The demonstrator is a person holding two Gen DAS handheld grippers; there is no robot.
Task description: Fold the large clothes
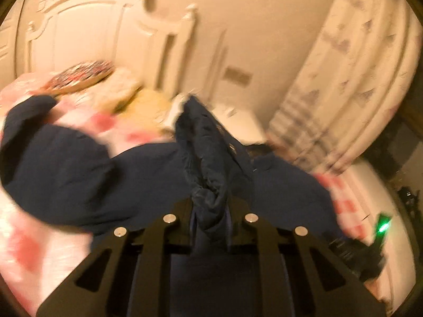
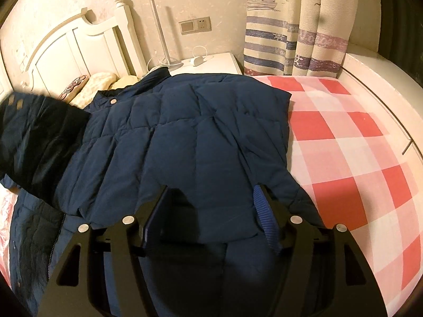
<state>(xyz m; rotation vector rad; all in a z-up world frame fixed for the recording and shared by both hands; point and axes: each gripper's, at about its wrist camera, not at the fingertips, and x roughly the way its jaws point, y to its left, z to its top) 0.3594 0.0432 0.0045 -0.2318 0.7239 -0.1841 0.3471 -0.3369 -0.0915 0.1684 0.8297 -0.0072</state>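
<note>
Left gripper: jaws nearly closed, pinching a raised fold of the navy padded jacket. The jacket lies spread across the red-and-white checked bedsheet, collar towards the far headboard. Right gripper: jaws half open, straddling the jacket's near edge; grip undetermined.

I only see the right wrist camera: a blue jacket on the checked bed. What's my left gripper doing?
Observer: The left gripper has its jaws shut on a bunched fold of the jacket, which stands up above the rest of it.
Child: Is there anything else I can't see?
Observer: Yes. A small green light glows on something dark at the right edge of the left wrist view.
</note>
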